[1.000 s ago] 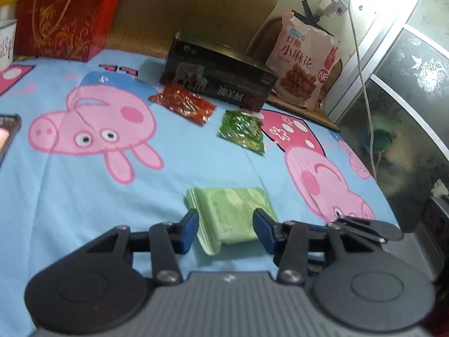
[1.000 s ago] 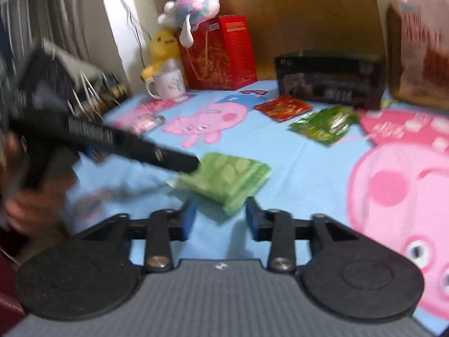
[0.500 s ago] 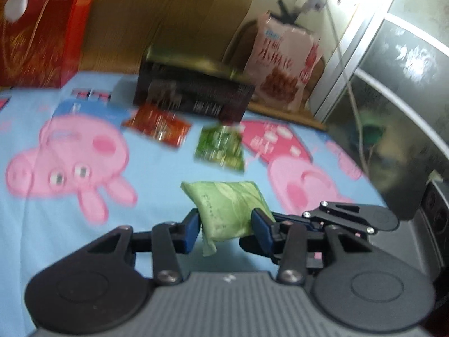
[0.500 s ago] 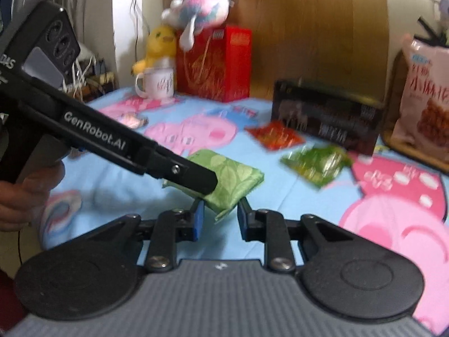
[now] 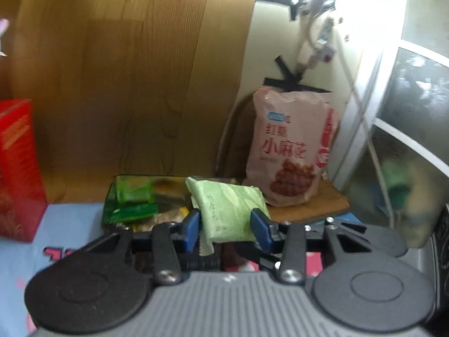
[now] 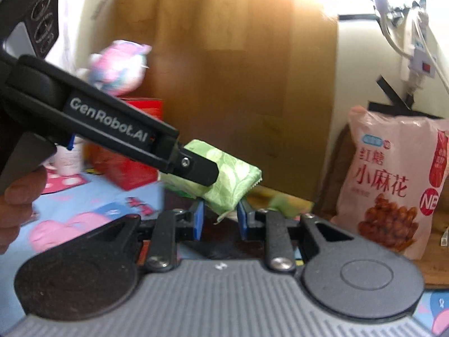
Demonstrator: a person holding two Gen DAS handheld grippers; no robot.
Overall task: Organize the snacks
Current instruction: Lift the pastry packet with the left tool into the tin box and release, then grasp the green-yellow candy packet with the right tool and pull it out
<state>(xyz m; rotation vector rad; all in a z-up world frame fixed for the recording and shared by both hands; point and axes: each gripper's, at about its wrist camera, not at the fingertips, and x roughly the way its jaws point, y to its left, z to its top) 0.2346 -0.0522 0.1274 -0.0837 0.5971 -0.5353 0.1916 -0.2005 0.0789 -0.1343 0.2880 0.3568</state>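
**Fingers of both hands clamped on one green packet**

Fingers of the left gripper pressed to the sides of the pale green snack packet, fingers of the right gripper pinching its lower corner after closing in on it. Held in the air, clear of the blue cartoon-pig bedsheet, just in front of the open dark box with green packets inside. Farther back, upright against the wall, a large pink snack bag. At left, a red gift box and a blurred plush toy.
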